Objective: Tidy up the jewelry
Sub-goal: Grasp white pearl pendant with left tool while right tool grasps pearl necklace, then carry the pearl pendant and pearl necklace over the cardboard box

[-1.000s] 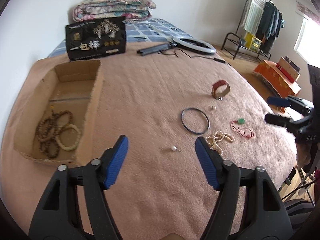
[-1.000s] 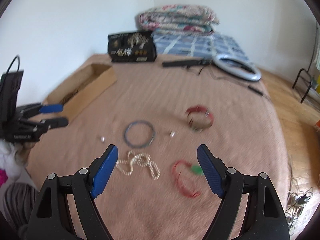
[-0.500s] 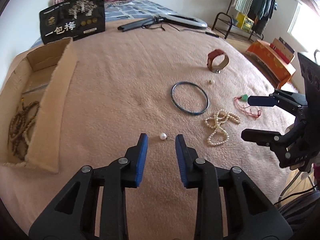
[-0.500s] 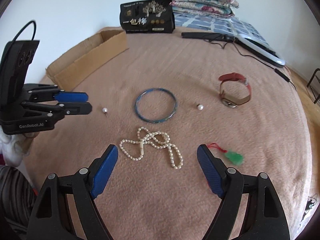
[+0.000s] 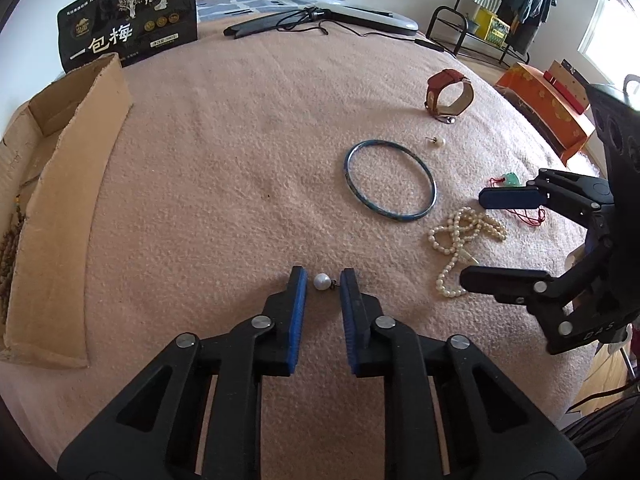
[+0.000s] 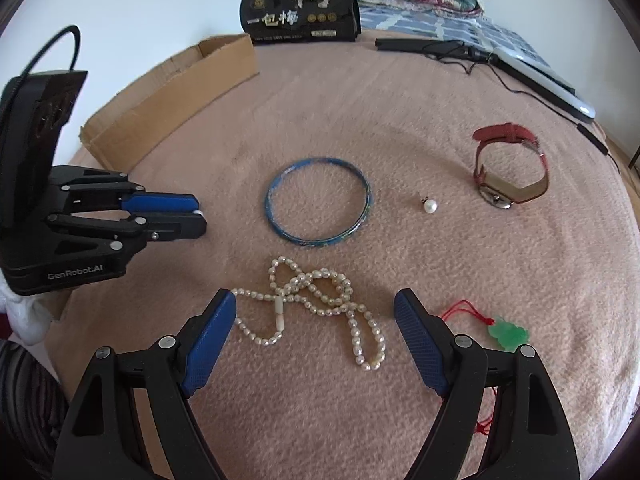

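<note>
Closing our left gripper (image 5: 323, 280) around a pearl earring (image 5: 321, 281), we see its jaws narrow with a sliver of blanket showing on each side of the pearl, so the pads are not yet pressing. Our right gripper (image 6: 315, 334) hangs wide over the pearl necklace (image 6: 316, 304), which lies on the pink blanket (image 6: 400, 100) between the blue pads, untouched. At twelve o'clock from the necklace sits the blue bangle (image 6: 318, 204); toward two o'clock, a second pearl earring (image 6: 430, 205) and the red watch (image 6: 510, 168). At three o'clock lies the green pendant (image 6: 509, 333) (red cord attached). Off at ten o'clock stands the cardboard box (image 5: 64, 184), beaded bracelets (image 5: 10, 240) inside.
</note>
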A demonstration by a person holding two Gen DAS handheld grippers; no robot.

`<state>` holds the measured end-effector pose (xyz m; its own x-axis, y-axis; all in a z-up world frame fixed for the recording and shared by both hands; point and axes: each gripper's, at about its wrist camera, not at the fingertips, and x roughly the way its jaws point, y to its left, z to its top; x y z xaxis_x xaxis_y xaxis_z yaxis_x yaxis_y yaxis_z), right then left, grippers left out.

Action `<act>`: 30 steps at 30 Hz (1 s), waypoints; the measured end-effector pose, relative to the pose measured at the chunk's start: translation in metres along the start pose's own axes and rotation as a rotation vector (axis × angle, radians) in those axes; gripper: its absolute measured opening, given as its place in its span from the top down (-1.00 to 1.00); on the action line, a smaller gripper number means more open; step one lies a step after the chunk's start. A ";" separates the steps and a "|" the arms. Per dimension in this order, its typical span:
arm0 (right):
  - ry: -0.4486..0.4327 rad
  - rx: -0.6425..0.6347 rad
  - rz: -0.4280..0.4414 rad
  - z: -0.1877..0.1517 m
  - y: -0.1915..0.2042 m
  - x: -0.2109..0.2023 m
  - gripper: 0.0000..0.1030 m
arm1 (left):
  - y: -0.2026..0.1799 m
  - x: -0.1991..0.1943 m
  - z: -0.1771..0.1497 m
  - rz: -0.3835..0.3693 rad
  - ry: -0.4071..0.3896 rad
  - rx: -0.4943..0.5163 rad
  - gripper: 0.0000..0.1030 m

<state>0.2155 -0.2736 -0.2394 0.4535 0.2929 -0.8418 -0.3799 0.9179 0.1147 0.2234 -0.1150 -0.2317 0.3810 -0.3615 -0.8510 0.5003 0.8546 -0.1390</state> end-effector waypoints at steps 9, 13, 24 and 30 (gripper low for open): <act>0.021 -0.018 0.046 0.002 0.004 0.003 -0.58 | 0.002 0.000 -0.003 0.002 -0.011 -0.005 0.81; 0.033 -0.072 0.032 -0.002 0.016 0.003 -0.58 | 0.002 -0.001 -0.004 0.005 -0.014 -0.002 0.81; 0.042 -0.136 -0.079 -0.001 0.027 0.008 0.00 | 0.002 -0.005 -0.006 0.012 -0.017 -0.002 0.82; 0.054 -0.081 -0.042 0.003 0.012 0.003 0.86 | 0.005 -0.012 -0.007 0.017 -0.028 -0.024 0.82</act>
<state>0.2148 -0.2606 -0.2390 0.4268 0.2382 -0.8724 -0.4262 0.9038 0.0382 0.2159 -0.1039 -0.2262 0.4108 -0.3572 -0.8388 0.4752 0.8691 -0.1374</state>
